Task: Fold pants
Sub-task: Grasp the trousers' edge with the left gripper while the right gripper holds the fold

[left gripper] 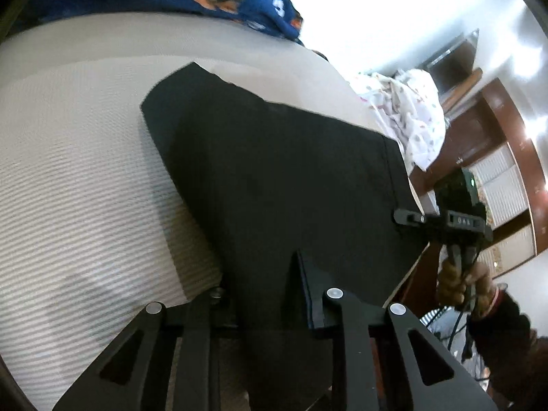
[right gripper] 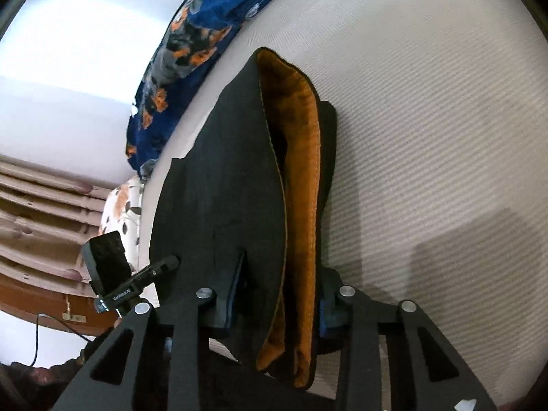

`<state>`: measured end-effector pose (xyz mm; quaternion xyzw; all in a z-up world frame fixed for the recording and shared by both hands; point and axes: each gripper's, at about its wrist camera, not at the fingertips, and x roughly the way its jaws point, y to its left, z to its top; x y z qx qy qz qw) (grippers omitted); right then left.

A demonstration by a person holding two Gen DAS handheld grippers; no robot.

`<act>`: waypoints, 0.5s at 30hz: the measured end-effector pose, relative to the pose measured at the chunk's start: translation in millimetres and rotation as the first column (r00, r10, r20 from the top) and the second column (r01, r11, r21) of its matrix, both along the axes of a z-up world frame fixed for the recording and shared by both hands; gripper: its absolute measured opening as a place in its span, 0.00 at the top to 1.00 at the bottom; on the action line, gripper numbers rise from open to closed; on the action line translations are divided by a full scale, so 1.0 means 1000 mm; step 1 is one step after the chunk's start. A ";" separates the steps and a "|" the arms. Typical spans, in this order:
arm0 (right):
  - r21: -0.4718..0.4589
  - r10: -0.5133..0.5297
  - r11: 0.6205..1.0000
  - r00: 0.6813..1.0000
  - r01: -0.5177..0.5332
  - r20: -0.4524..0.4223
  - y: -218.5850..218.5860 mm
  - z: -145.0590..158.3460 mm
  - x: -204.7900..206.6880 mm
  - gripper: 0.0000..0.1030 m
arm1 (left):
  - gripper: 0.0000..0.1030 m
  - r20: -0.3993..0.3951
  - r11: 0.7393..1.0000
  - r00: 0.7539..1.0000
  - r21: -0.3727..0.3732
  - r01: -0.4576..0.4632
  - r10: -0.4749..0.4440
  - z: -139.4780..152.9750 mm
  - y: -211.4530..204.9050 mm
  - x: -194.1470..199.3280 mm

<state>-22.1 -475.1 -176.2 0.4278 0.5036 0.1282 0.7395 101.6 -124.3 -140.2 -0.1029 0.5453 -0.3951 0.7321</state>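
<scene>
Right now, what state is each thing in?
black pants: lying flat on the bed, orange lining showing at the waistband
left gripper: shut on the pants' edge
right gripper: shut on the waistband
blue blanket: bunched at the bed's edge

White letters on the black crossbar of the right gripper (left gripper: pixel 407 218), too blurred to read, likewise the small white wording on the left gripper (right gripper: pixel 171 261) crossbar

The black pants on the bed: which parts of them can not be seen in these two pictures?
- Left wrist view: the near edge of the black pants is hidden behind the left tool.
- Right wrist view: the right tool covers the waist end, and the orange lining runs under the frame.
</scene>
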 end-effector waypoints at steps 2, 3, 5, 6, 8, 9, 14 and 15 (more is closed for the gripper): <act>0.040 0.002 0.999 1.000 -0.002 0.016 0.017 -0.001 0.001 0.69 | 0.78 0.002 0.999 0.999 0.008 -0.035 0.035 0.001 0.018 0.000; 0.057 0.007 0.998 1.000 -0.008 0.021 0.026 -0.002 0.004 0.69 | 0.78 0.003 0.999 0.999 0.014 -0.049 0.049 0.002 0.029 0.002; 0.082 0.016 0.996 0.999 -0.019 0.038 0.048 -0.005 0.011 0.69 | 0.78 0.023 0.995 0.996 0.041 -0.088 0.087 0.004 0.053 0.001; 0.103 0.021 0.994 0.999 -0.025 0.047 0.059 -0.006 0.016 0.69 | 0.78 0.038 0.992 0.994 0.057 -0.109 0.107 0.006 0.068 -0.002; 0.121 0.042 0.991 0.997 -0.049 0.063 0.084 -0.006 0.029 0.69 | 0.78 0.066 0.986 0.988 0.087 -0.143 0.138 0.007 0.090 -0.005; 0.123 0.063 0.990 0.995 -0.072 0.076 0.100 -0.004 0.037 0.69 | 0.78 0.078 0.982 0.985 0.102 -0.158 0.151 0.006 0.101 -0.008; 0.097 0.150 0.982 0.984 -0.160 0.099 0.159 0.001 0.066 0.69 | 0.77 0.173 0.958 0.968 0.194 -0.212 0.180 0.002 0.141 -0.020; 0.090 0.161 0.981 0.982 -0.170 0.101 0.168 0.001 0.069 0.69 | 0.75 0.185 0.955 0.966 0.199 -0.219 0.183 0.001 0.145 -0.022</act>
